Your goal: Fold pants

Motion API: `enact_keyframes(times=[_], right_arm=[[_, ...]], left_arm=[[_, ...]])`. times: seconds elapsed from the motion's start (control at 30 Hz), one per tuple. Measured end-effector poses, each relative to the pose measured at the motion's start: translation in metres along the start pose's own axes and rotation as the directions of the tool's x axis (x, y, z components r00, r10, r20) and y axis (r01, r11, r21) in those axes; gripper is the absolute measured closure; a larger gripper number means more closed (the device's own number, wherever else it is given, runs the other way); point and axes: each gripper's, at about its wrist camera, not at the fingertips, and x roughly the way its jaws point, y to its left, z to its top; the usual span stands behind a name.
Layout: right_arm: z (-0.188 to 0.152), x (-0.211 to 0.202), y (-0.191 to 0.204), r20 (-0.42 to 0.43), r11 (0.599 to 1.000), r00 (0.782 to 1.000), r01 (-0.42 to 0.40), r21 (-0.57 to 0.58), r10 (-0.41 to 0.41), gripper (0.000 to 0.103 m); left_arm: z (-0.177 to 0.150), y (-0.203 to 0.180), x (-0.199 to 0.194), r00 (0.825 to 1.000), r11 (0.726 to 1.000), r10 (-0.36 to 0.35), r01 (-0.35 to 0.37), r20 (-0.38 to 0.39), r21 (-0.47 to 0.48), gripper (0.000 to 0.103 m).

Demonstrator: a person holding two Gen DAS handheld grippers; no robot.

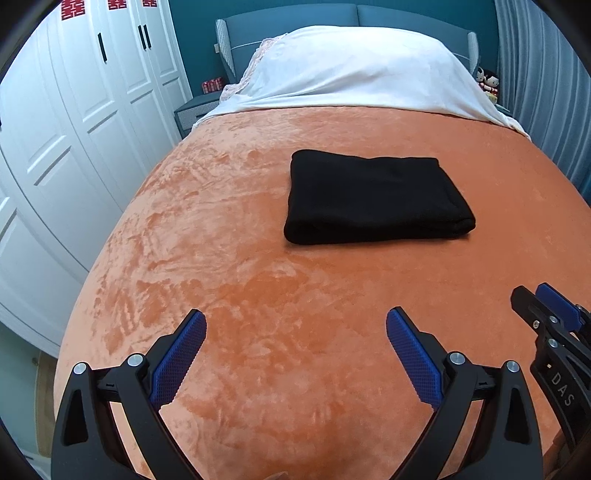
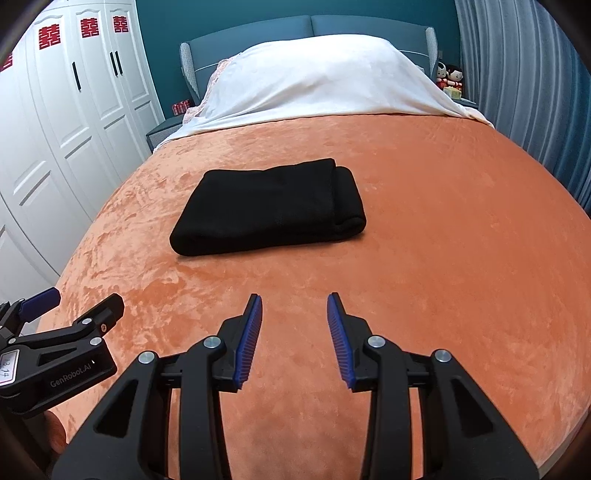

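Left wrist view: folded pants (image 1: 376,197) lie well beyond both grippers' spread, empty fingers (image 1: 177,362)

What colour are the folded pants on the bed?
Black; the pants show best in the right wrist view.

Bed's got a fuzzy orange blanket (image 1: 229,236) right under the claws. Way out ahead there's a white sheet (image 2: 317,81) over the pillows, against a blue headboard (image 2: 258,33). White wardrobe (image 1: 74,122) off left, with red paper cutouts (image 2: 88,27).
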Motion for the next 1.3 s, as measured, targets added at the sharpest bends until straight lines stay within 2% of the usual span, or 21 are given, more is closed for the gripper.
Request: enact_keyframes(times=[0.33,0.47,0.6,0.9,1.0,1.07,1.13,1.3], right_arm=[[0.001,-0.002,0.004,0.000,1.000,1.000,-0.004,-0.014,0.004,0.067],[0.002,-0.001,0.004,-0.002,1.000,1.000,-0.006,-0.018,0.006,0.067],[0.001,-0.001,0.005,-0.003,1.000,1.000,-0.003,-0.021,0.003,0.067],[0.000,-0.002,0.007,-0.001,0.999,1.000,0.005,-0.035,-0.005,0.066],[0.001,-0.002,0.006,-0.002,0.999,1.000,0.002,-0.040,-0.002,0.066],[0.001,-0.002,0.006,-0.002,0.999,1.000,0.002,-0.040,-0.002,0.064],[0.001,-0.003,0.006,0.006,0.999,1.000,0.009,-0.041,-0.009,0.055],[0.001,-0.002,0.006,0.007,0.999,1.000,0.006,-0.047,-0.006,0.055]], left_arm=[[0.003,-0.003,-0.011,0.999,1.000,-0.012,0.012,0.045,0.012,0.005],[0.005,0.000,-0.013,0.998,1.000,-0.029,0.029,0.050,0.006,0.005],[0.005,0.000,-0.012,0.999,1.000,-0.016,0.015,0.048,0.017,0.005],[0.005,0.001,-0.011,0.995,0.995,-0.097,0.097,0.037,0.003,0.005],[0.005,-0.001,-0.011,0.995,0.996,-0.086,0.086,0.041,0.005,0.005],[0.005,-0.002,-0.010,0.996,0.997,-0.077,0.076,0.043,0.007,0.005],[0.005,-0.002,-0.010,0.997,0.998,-0.067,0.067,0.044,0.006,0.005],[0.005,-0.002,-0.011,0.997,0.998,-0.063,0.062,0.045,0.003,0.005]])
